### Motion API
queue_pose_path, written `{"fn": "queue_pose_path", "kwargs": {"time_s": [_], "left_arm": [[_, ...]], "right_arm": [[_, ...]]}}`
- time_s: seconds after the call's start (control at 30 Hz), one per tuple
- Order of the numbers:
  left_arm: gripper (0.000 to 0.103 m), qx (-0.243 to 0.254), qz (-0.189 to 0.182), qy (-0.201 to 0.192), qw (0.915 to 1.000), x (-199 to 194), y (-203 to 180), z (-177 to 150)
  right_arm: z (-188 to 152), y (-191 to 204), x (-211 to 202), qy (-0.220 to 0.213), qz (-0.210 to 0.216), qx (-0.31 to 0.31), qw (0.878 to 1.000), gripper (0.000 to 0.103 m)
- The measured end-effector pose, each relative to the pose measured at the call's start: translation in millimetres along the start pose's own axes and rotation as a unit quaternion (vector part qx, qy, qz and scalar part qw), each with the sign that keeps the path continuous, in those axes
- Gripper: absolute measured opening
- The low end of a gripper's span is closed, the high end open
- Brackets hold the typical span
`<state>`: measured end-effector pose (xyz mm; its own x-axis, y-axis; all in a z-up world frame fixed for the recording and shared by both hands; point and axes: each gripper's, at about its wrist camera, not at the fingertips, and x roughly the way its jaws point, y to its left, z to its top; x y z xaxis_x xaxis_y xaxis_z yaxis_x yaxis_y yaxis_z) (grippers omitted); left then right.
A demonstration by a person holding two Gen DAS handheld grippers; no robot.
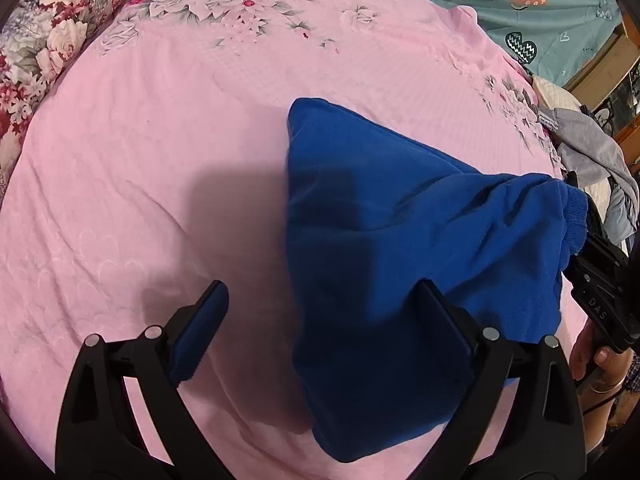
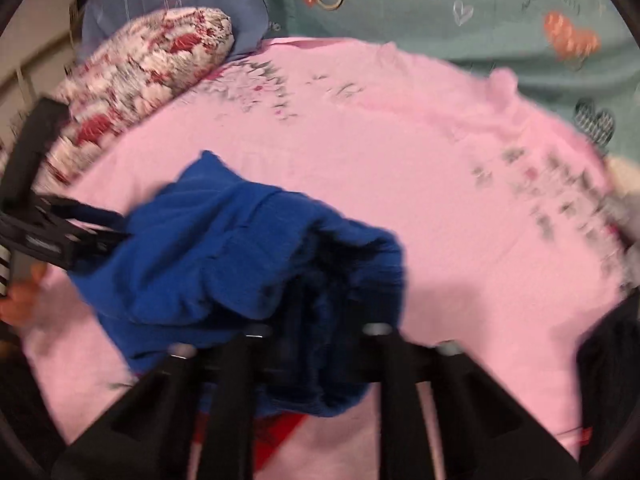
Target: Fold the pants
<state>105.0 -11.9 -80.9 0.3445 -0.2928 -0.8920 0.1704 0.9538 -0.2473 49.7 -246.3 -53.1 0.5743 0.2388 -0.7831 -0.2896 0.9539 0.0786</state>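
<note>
Blue fleece pants (image 1: 380, 220) lay bunched on the pink bedsheet (image 1: 160, 160), long axis running toward the right gripper (image 2: 316, 320), pinched on the cuff end; the left gripper (image 1: 320, 320) gaped wide, its right finger over the fabric.

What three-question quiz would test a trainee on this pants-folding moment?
1. True or false: the left claw stands open.
2. Which grips the ribbed end of the blue pants? A. left claw B. right claw C. a bare hand
3. Fill in: the pants lie on a ___ sheet.
Key: 1 true; 2 B; 3 pink.
</note>
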Motion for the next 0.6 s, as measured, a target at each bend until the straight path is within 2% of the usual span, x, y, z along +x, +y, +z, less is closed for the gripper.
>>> {"fn": "queue_pose_path", "kwargs": {"time_s": [0.17,0.23,0.3,0.37,0.4,0.47,0.5,0.53,0.57,0.6], "left_arm": [[0.097,0.008,0.004,-0.003,1.0,-1,-2,0],[0.099,0.005,0.003,-0.003,1.0,1,-1,0],[0.1,0.003,0.003,-0.003,1.0,3,-2,-1],[0.1,0.01,0.003,-0.002,0.9999,4,-5,-2],[0.1,0.014,0.003,-0.001,0.9999,3,-7,-2],[0.1,0.024,0.007,-0.001,0.9997,1,-11,-3],[0.099,0.028,0.013,-0.005,0.9995,0,-13,-3],[0.099,0.031,0.021,-0.009,0.9993,-2,-14,-3],[0.099,0.033,0.024,-0.01,0.9991,-2,-15,-3],[0.099,0.035,0.024,-0.011,0.999,-2,-15,-4]], "right_arm": [[1,-3,4,-0.001,0.015,0.021,1.0,0.011],[-1,-20,-3,-0.005,0.052,0.083,0.995,0.008],[-12,-53,-9,-0.011,0.107,0.194,0.975,0.007],[-39,-90,1,-0.001,0.155,0.325,0.933,0.007],[-49,-99,9,0.009,0.163,0.357,0.92,0.007],[-65,-104,23,0.028,0.153,0.388,0.908,0.007],[-69,-105,22,0.024,0.155,0.402,0.902,0.007],[-70,-104,19,0.023,0.147,0.406,0.901,0.007],[-70,-104,13,0.023,0.124,0.404,0.906,0.007],[-69,-103,4,0.026,0.077,0.394,0.916,0.013]]}}
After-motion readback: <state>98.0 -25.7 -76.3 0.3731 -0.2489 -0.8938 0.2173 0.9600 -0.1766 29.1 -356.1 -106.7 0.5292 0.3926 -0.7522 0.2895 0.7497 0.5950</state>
